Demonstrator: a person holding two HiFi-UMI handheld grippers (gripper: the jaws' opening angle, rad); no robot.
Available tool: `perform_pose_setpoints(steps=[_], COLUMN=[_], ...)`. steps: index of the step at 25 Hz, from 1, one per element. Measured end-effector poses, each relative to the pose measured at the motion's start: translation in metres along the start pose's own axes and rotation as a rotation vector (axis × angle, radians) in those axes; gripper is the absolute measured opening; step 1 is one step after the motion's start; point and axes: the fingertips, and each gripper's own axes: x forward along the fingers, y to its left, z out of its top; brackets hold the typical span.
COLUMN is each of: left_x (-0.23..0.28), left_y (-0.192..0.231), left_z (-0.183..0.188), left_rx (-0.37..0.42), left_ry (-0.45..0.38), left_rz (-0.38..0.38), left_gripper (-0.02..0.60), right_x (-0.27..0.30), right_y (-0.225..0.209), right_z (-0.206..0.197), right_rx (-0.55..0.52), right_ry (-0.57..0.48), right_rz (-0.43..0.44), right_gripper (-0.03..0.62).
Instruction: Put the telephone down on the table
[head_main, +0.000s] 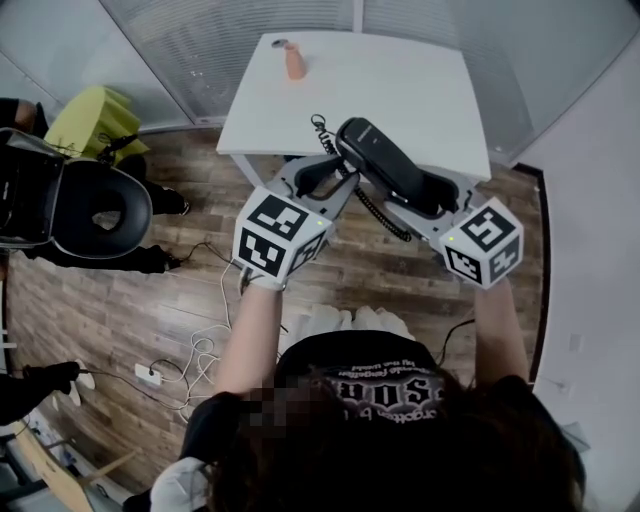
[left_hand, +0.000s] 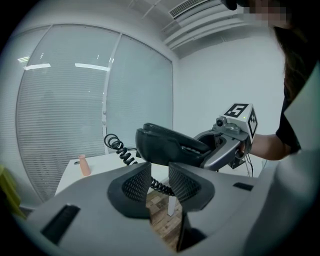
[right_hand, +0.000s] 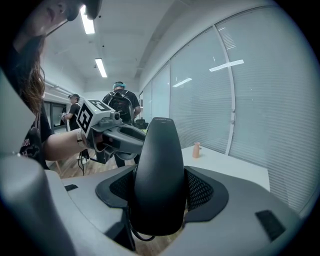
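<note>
My right gripper (right_hand: 161, 187) clamps the black telephone (head_main: 385, 160) in the air by the white table's (head_main: 400, 90) near edge. My left gripper (left_hand: 159, 181) hovers alongside, jaws narrowly parted, gripping nothing.

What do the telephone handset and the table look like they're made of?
Telephone handset: likely hard black plastic, smooth with a soft sheen. Table: flat white matte top, perhaps laminate or painted board; the look leaves that open.

- Left gripper (head_main: 322, 180) points toward 1 o'clock, jaws slightly apart, gripping nothing.
- Right gripper (head_main: 428, 196) points toward 11 o'clock, jaws clamped on the telephone (head_main: 375, 155).
</note>
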Motion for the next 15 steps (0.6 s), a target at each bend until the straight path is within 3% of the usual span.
perform_pose_setpoints(steps=[15], left_x=[0.037], left_y=[0.069], left_z=[0.005], left_rx=[-0.009], left_ry=[-0.017], left_rz=[-0.026], left_gripper=[0.106], right_x=[0.056], right_y=[-0.048], right_z=[0.017], right_rx=[0.013], right_ry=[0.015], right_rz=[-0.050], right_gripper=[0.293])
